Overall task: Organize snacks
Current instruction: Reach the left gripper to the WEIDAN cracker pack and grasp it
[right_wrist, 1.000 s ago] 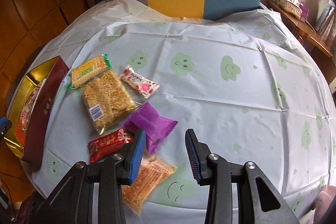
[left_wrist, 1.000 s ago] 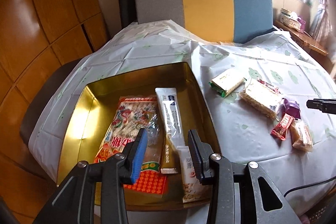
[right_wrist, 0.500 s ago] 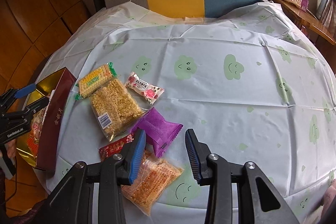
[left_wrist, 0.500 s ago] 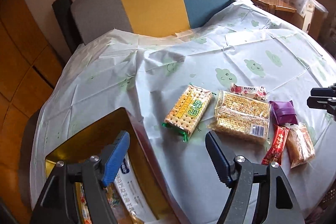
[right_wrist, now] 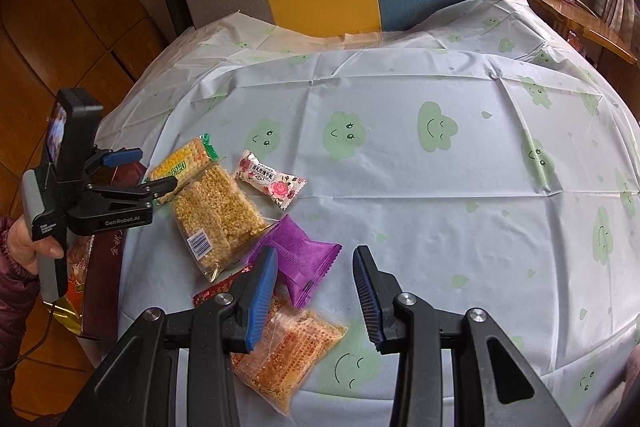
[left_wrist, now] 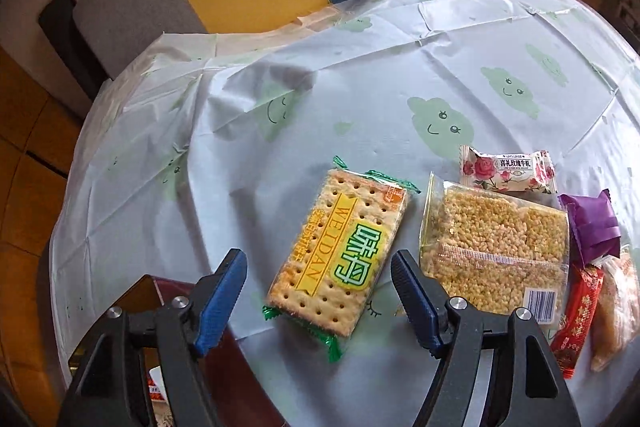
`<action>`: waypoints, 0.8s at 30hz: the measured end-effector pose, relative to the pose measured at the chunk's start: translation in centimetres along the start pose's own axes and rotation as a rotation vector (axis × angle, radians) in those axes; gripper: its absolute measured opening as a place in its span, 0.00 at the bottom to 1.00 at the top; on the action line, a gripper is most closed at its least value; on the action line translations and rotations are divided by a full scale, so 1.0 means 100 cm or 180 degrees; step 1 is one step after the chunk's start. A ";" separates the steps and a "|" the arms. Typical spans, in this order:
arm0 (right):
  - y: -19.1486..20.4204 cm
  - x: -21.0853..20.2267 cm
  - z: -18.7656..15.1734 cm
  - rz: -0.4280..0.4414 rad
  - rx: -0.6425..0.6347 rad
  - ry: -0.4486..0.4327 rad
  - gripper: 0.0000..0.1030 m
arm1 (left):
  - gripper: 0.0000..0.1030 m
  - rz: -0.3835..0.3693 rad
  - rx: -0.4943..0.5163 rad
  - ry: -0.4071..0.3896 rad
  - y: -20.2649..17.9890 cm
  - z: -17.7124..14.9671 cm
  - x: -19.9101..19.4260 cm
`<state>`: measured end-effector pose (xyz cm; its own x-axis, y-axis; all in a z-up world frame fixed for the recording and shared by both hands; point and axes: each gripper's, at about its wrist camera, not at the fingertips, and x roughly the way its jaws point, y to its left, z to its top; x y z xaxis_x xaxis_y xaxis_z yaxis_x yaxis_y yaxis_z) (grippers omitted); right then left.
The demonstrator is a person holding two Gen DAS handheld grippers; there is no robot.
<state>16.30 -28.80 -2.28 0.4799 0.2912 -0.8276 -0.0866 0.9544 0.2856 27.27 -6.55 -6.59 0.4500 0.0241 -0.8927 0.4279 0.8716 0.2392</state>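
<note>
left claw (left_wrist: pixel 318 291): jaws wide apart, empty, straddling the cracker pack (left_wrist: pixel 340 251) lying flat on the bench (left_wrist: pixel 360 87)
right claw (right_wrist: pixel 316 291): jaws partly apart, empty, above the purple packet (right_wrist: pixel 296 255)

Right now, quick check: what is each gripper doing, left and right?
Left gripper: open, empty, over the yellow cracker packet with green ends.
Right gripper: open, empty, above the purple foil snack pouch.
</note>
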 end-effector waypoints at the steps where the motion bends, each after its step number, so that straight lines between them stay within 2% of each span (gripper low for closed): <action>1: 0.000 0.000 0.000 0.0005 0.0008 0.0004 0.39 | 0.73 -0.0017 0.0001 0.0033 -0.001 0.002 0.004; 4: -0.002 0.001 0.001 0.0024 0.0031 0.0009 0.39 | 0.71 -0.0085 -0.0186 0.0063 0.004 0.004 0.012; 5: -0.002 0.000 0.001 0.0024 0.0038 0.0007 0.39 | 0.58 -0.0175 -0.0294 0.0100 0.006 0.004 0.014; 9: -0.005 0.001 0.002 -0.0004 0.0086 0.0003 0.39 | 0.51 -0.0096 -0.0356 0.0059 0.002 -0.004 0.007; 12: -0.011 -0.002 0.003 -0.0047 0.0176 -0.0039 0.39 | 0.50 -0.0069 -0.0547 0.0008 0.005 -0.015 -0.007; 16: -0.021 -0.001 0.004 -0.0072 0.0323 -0.0020 0.39 | 0.47 -0.0136 -0.0778 -0.0181 0.007 -0.035 -0.042; 24: -0.019 0.010 0.001 -0.0112 0.0262 0.0122 0.39 | 0.47 -0.0294 -0.0582 -0.0550 -0.042 -0.084 -0.107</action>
<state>16.98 -30.34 -3.60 0.4476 0.2613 -0.8552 0.0024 0.9560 0.2934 14.10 -6.41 -1.27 0.5496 -0.1299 -0.8253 0.3316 0.9406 0.0728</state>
